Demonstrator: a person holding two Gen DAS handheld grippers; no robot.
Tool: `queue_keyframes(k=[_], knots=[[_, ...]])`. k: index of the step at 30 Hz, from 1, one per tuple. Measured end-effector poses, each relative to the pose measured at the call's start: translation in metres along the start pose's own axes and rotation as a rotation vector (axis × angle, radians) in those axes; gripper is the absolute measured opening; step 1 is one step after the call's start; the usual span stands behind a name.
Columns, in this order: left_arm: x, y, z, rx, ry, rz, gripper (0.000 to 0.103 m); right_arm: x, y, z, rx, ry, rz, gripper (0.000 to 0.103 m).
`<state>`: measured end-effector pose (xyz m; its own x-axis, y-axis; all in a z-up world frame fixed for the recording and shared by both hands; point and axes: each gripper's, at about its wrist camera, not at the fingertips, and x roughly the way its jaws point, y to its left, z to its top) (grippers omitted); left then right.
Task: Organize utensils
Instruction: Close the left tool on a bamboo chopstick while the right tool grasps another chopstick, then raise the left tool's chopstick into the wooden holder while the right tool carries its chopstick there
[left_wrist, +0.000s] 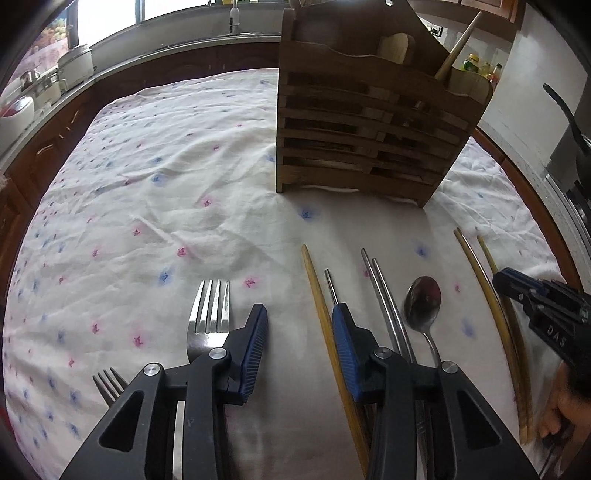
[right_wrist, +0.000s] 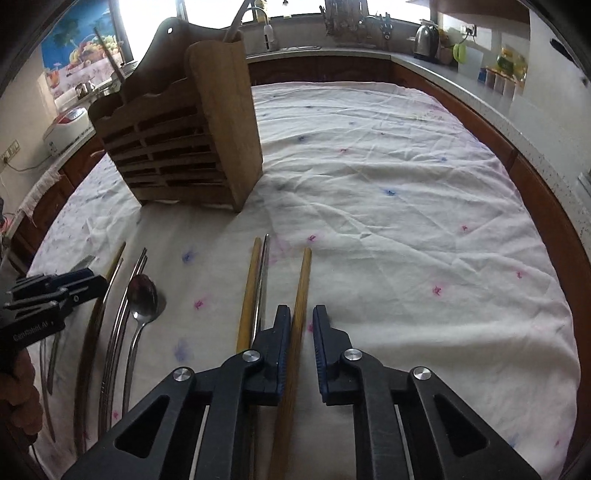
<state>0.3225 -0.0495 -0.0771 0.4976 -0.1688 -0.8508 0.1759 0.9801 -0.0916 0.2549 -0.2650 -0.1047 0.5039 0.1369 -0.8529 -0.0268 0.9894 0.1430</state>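
Lettering on right gripper (left_wrist: 504, 284) reads "DAS".

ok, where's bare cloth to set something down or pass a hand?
Free: tablecloth right of the wooden caddy, and cloth left of the caddy beyond the forks. Crowded: the chopsticks and spoon row in front of the caddy.

A slatted wooden caddy (left_wrist: 369, 140) stood upright on the cloth, wooden handles poking from its top. Before it the utensils lay in a row: two forks (left_wrist: 208, 317), a wooden chopstick (left_wrist: 325, 321), steel chopsticks (left_wrist: 384, 295), a spoon (left_wrist: 423, 302) bowl-up, and two more wooden chopsticks (left_wrist: 487, 295) rightmost.
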Motion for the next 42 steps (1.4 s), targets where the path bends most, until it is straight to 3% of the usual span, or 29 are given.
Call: queue_keyframes(k=[11,14,16,20,24,36,42], knots=[[0.019,-0.015,0.024,0.102,0.032,0.059,0.036,0.019,0.008,0.021,-0.056,0.001,-0.015,0.015],[0.02,-0.019,0.023,0.127,0.02,0.051,0.025,0.018,0.01,0.018,-0.073,-0.016,-0.024,0.013],[0.019,-0.023,0.02,0.145,0.014,0.046,0.012,0.018,0.009,0.016,-0.066,-0.021,-0.017,0.01],[0.017,-0.029,0.015,0.172,0.008,0.045,0.006,0.016,0.007,0.015,-0.046,-0.015,0.003,0.006],[0.011,-0.023,0.013,0.145,0.02,-0.003,0.004,0.007,0.003,0.016,-0.003,-0.017,0.058,0.005],[-0.075,-0.003,0.001,0.082,-0.118,-0.123,0.004,-0.085,0.005,0.019,0.064,-0.187,0.177,0.005],[-0.128,0.006,-0.014,0.079,-0.202,-0.165,0.004,-0.129,0.007,0.018,0.064,-0.28,0.191,0.005]])
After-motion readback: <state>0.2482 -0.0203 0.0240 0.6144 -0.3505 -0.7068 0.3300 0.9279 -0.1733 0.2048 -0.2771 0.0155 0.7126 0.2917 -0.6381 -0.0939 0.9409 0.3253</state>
